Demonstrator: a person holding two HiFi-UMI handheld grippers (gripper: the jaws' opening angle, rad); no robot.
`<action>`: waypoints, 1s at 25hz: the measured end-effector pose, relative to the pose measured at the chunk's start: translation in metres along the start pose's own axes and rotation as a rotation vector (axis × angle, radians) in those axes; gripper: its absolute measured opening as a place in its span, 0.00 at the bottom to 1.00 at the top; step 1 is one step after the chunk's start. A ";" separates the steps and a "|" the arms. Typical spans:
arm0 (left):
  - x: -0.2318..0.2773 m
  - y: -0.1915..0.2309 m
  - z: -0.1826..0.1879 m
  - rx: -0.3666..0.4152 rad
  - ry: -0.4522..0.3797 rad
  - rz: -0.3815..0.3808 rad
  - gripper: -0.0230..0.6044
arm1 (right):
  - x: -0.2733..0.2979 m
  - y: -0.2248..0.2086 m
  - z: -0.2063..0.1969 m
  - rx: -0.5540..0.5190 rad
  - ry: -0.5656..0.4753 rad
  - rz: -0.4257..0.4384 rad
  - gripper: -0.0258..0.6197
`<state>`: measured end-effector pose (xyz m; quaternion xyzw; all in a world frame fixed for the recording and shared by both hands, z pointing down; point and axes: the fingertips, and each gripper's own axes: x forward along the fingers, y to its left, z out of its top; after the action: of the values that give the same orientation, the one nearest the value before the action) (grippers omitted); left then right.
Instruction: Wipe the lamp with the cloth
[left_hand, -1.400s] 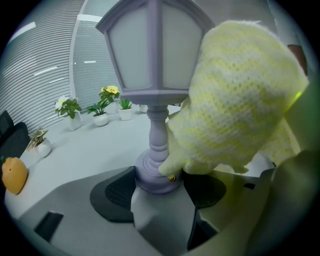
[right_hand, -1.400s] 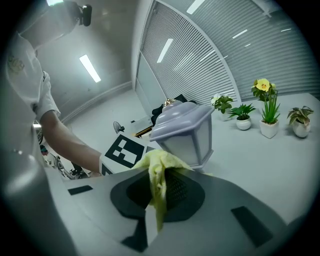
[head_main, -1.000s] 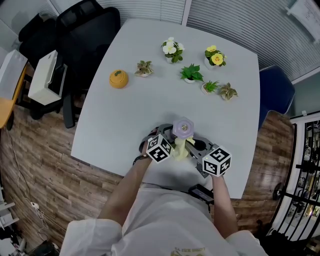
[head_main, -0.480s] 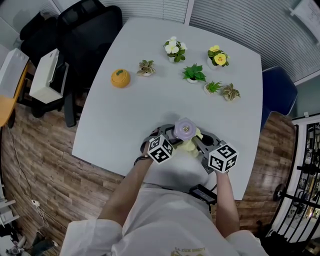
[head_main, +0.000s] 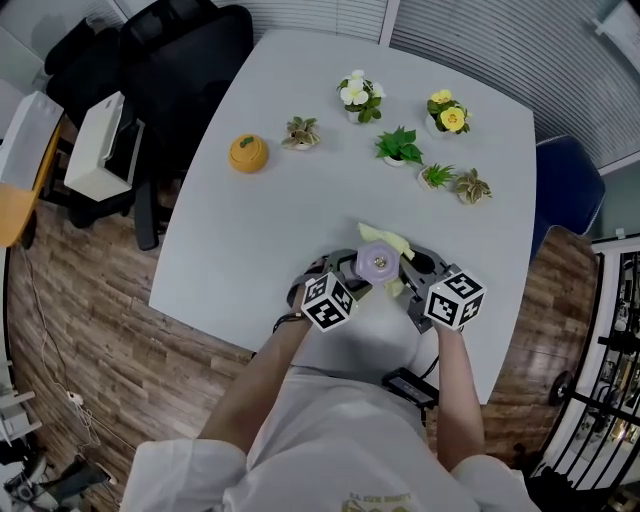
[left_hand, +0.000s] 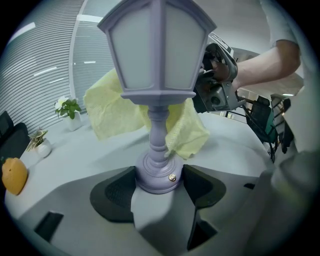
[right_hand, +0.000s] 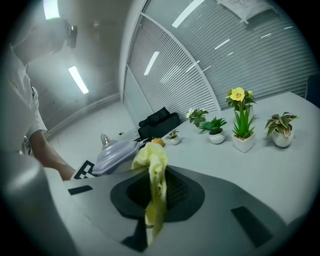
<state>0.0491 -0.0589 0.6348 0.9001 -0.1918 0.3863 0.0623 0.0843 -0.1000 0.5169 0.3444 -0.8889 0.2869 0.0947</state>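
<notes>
A lilac lantern-shaped lamp (head_main: 377, 264) stands upright near the front edge of the white table (head_main: 280, 220). My left gripper (left_hand: 159, 187) is shut on its round base (left_hand: 158, 176), one pad on each side. A yellow cloth (left_hand: 112, 107) hangs behind the lamp's stem and under its shade (left_hand: 159, 50). My right gripper (right_hand: 152, 200) is shut on that cloth (right_hand: 154, 165), which bunches up between the jaws; the lamp's top (right_hand: 115, 155) shows just left of it. In the head view the cloth (head_main: 385, 240) pokes out on the lamp's far side, the right gripper (head_main: 415, 272) at the lamp's right.
Several small potted plants (head_main: 400, 147) stand in a row at the table's far side, with an orange pumpkin-shaped object (head_main: 247, 153) at the far left. A black office chair (head_main: 170, 60) stands off the left corner. The table's front edge (head_main: 330, 355) runs right below the grippers.
My right gripper has carried the cloth from the lamp's near right side round to its far side. The left gripper and the lamp have stayed put.
</notes>
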 end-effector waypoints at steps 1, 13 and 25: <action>0.000 0.000 0.000 -0.001 0.001 -0.001 0.52 | 0.002 0.000 0.001 0.004 -0.001 0.004 0.08; -0.003 0.000 0.001 0.001 -0.004 0.001 0.52 | 0.015 -0.001 0.013 0.069 -0.036 0.041 0.08; -0.001 0.000 0.000 -0.003 0.004 -0.004 0.52 | 0.001 -0.004 -0.016 0.149 -0.022 0.034 0.08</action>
<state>0.0487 -0.0584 0.6345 0.8997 -0.1902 0.3875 0.0647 0.0858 -0.0945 0.5319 0.3387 -0.8718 0.3499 0.0540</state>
